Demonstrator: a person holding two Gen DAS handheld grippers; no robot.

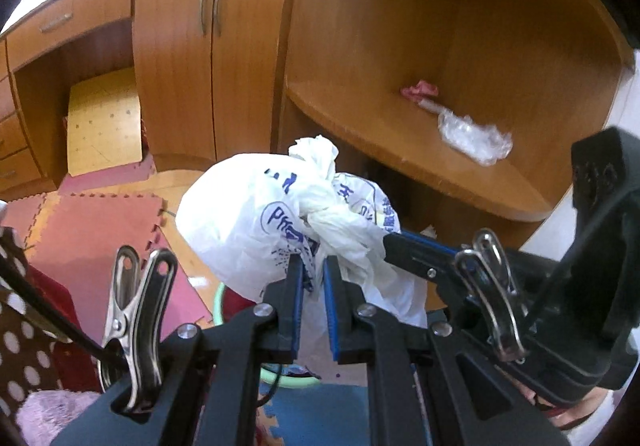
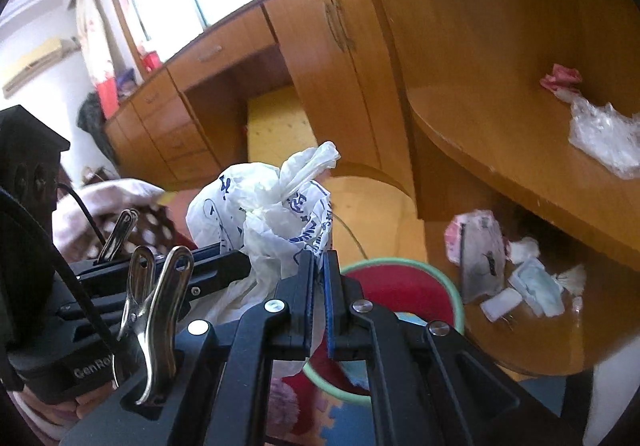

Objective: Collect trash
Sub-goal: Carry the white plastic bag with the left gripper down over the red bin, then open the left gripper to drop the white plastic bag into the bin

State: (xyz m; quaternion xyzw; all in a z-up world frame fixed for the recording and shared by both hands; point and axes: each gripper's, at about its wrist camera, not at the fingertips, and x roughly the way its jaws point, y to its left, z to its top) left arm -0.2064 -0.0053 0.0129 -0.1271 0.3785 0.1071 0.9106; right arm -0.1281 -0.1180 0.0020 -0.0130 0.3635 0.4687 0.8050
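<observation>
Pinching the same white plastic bag (image 1: 256, 221) from two sides, both tools are closed on thin film. The left hand-held gripper (image 1: 312, 278) has its blue pads nearly together with a fold of the bag between them, and the right hand-held gripper (image 2: 319, 274) clamps another fold in the same narrow way; in each view the other tool's finger reaches into the crumpled neck of the bag. The bag hangs in the air between them, above a green-rimmed basin (image 2: 452, 286) on the floor, with its knotted top (image 2: 308, 161) sticking up.

Judging by the way it puffs and wrinkles, the bag is light, soft and slippery, so it will sag and could slide out of a shallow pinch. The bunched neck just under the knot looks like the safest hold, since several layers are gathered there.

Farther out, a shelf (image 1: 360, 121) of the wooden cupboard carries a clear plastic wrapper (image 1: 476, 135) and a pink scrap (image 1: 420, 89). On the lower ledge (image 2: 532, 342) lie more scraps, among them a face mask (image 2: 538, 288) and a torn packet (image 2: 480, 258), all light and easily crushed.
</observation>
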